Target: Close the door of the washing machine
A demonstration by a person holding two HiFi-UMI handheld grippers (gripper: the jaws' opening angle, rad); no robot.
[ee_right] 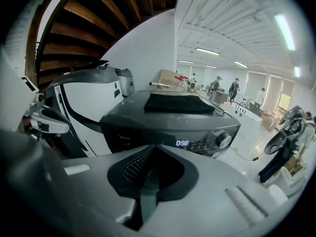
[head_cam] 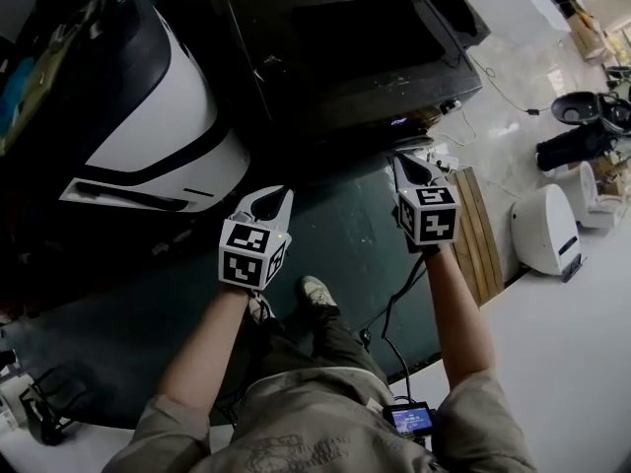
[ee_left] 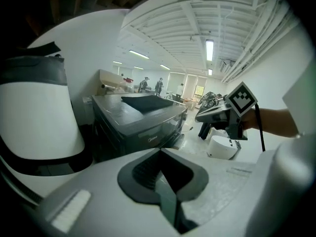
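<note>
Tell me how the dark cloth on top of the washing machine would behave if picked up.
The dark cloth lies flat with soft edges on the washing machine, so it is probably floppy and would drape from a grip. It looks thin, so likely light. Pushed, it may slide or bunch on the smooth top.

We are counting one dark grey box-shaped metal washing machine point(head_cam: 375, 97), one black folded cloth point(ee_right: 180, 102), two white plastic grippers, the left gripper point(head_cam: 268, 203) and the right gripper point(head_cam: 412, 168), one big white-and-black curved plastic housing point(head_cam: 148, 126), one small white rounded floor unit point(head_cam: 545, 227) and one small lit screen point(head_cam: 412, 419).
</note>
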